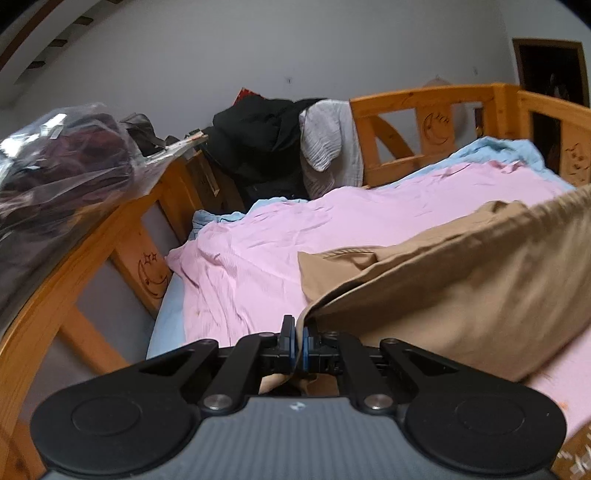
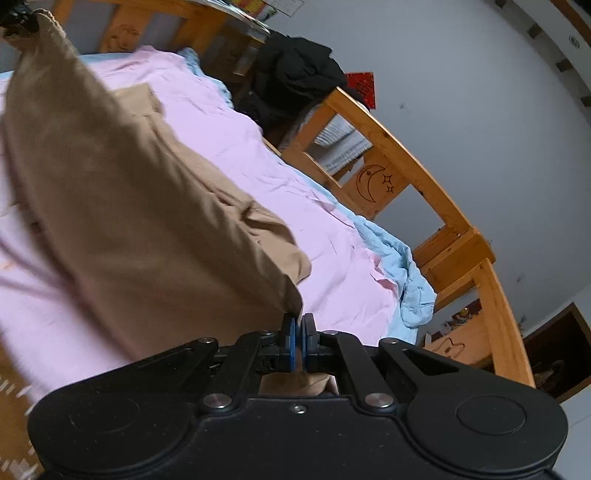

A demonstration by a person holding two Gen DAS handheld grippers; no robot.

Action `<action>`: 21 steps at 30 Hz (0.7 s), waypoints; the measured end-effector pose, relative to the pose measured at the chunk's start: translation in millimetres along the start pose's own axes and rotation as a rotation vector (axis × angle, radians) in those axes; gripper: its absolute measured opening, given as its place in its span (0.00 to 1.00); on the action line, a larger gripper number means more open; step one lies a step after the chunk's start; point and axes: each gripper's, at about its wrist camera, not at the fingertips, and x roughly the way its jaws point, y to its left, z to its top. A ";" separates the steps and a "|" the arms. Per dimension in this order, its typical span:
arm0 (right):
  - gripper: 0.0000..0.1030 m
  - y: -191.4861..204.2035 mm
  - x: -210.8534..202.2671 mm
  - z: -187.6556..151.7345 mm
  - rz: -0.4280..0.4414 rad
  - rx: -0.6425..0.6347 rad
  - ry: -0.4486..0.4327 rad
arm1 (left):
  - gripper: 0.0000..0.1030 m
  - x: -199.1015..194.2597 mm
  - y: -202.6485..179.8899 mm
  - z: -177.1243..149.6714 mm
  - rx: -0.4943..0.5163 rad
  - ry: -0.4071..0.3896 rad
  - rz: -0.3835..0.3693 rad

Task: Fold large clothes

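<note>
A large tan garment (image 1: 461,280) is lifted above the pink sheet (image 1: 258,240) of a bed, its lower part still resting on the sheet. My left gripper (image 1: 299,332) is shut on one corner of the garment. My right gripper (image 2: 297,328) is shut on another corner of the tan garment (image 2: 129,206), which stretches away to the upper left. In the right wrist view the left gripper (image 2: 18,18) shows at the top left, holding the far corner.
The bed has a wooden rail (image 1: 424,110) with moon carvings and a light blue blanket (image 2: 399,273) at its edge. Black and grey clothes (image 1: 266,136) hang over the rail. A plastic bag (image 1: 62,158) with dark items sits on the left rail.
</note>
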 end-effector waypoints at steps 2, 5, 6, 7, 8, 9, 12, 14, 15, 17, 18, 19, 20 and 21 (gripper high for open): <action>0.02 -5.1 25.9 8.4 -0.003 -0.001 0.013 | 0.03 26.5 -0.7 6.2 0.023 0.022 0.013; 0.02 -5.0 62.3 13.6 0.007 -0.015 0.044 | 0.03 65.3 -4.1 8.8 0.037 0.067 0.016; 0.02 -2.0 73.0 12.6 0.010 -0.020 0.054 | 0.03 77.7 -5.3 8.4 0.035 0.081 0.015; 0.02 2.0 83.8 11.6 0.014 -0.025 0.067 | 0.03 90.1 -6.6 7.4 0.030 0.097 0.013; 0.02 5.3 96.4 10.1 0.021 -0.027 0.082 | 0.03 100.7 -7.9 5.9 0.025 0.111 0.013; 0.02 9.0 106.5 8.7 0.025 -0.028 0.094 | 0.03 112.3 -9.2 4.1 0.021 0.124 0.014; 0.02 19.2 133.9 5.0 0.022 -0.023 0.114 | 0.03 143.5 -13.7 -3.0 0.005 0.182 0.023; 0.02 24.7 147.9 5.0 0.015 -0.007 0.119 | 0.03 157.9 -16.2 -7.7 -0.007 0.220 0.031; 0.03 26.9 153.5 5.5 0.010 0.007 0.121 | 0.03 163.9 -17.3 -9.6 -0.011 0.243 0.033; 0.04 29.3 160.0 5.6 0.014 0.041 0.124 | 0.05 168.9 -19.5 -9.1 -0.009 0.275 0.038; 0.05 28.1 161.4 4.9 0.025 0.081 0.128 | 0.07 169.1 -19.7 -6.2 -0.007 0.297 0.036; 0.09 25.1 161.0 3.2 0.041 0.129 0.128 | 0.11 169.2 -18.5 -2.0 -0.014 0.321 0.034; 0.12 20.0 158.5 1.3 0.053 0.186 0.118 | 0.17 167.3 -15.8 1.7 -0.033 0.333 0.036; 0.19 14.4 155.2 0.0 0.055 0.230 0.106 | 0.37 164.5 -12.1 5.5 -0.056 0.339 0.034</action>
